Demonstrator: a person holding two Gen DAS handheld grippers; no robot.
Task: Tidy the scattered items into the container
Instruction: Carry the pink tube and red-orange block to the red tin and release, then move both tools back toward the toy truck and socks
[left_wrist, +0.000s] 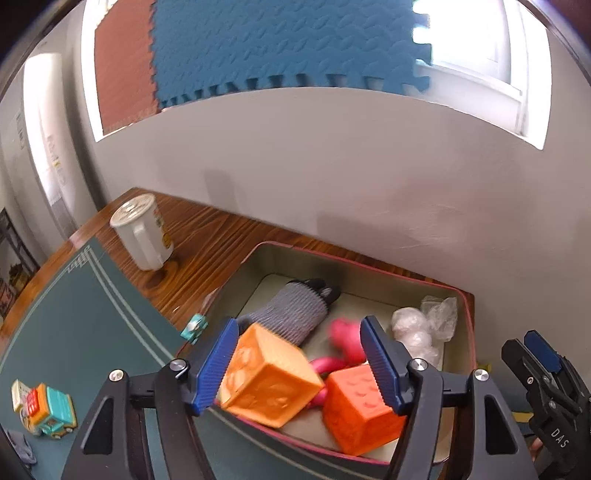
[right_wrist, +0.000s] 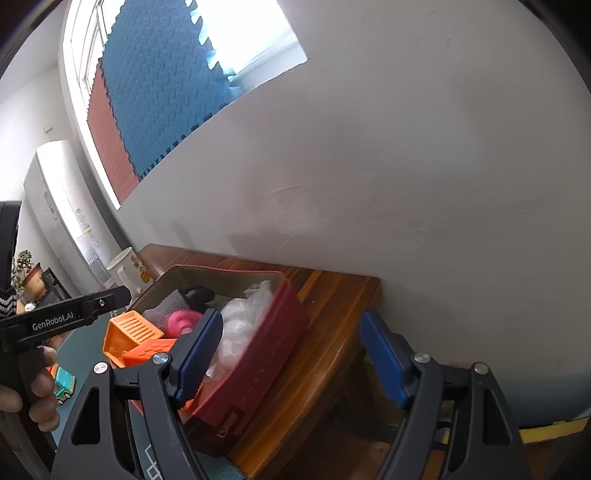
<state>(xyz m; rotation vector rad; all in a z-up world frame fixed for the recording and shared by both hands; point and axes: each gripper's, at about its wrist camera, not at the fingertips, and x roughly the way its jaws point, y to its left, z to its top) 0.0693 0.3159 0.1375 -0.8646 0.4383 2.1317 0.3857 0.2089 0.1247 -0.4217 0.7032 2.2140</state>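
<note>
**Letting the cube drop into the tin**

I have the left gripper over the near edge of the tin, jaws apart. An orange cube sits between them, tilted and blurred; it lies against the left pad, clear of the right one, so I judge it released and tipping in, not gripped. It hangs partly over the tin's near wall, and that is my worry: it could catch the rim and roll out onto the mat.

To do this well I would keep the jaws wide, hold steady until the cube settles, then lift straight up so neither finger clips the second cube beside it. Already inside are a grey glove, a pink toy and some crumpled plastic.

My right gripper hangs at the tin's right side, above the table's right edge, jaws apart, nothing between them.

Outside the tin, a toy truck near the mat's near left corner and a small teal piece by the tin's left wall need collecting. The mug at the table's far edge I would leave.
</note>
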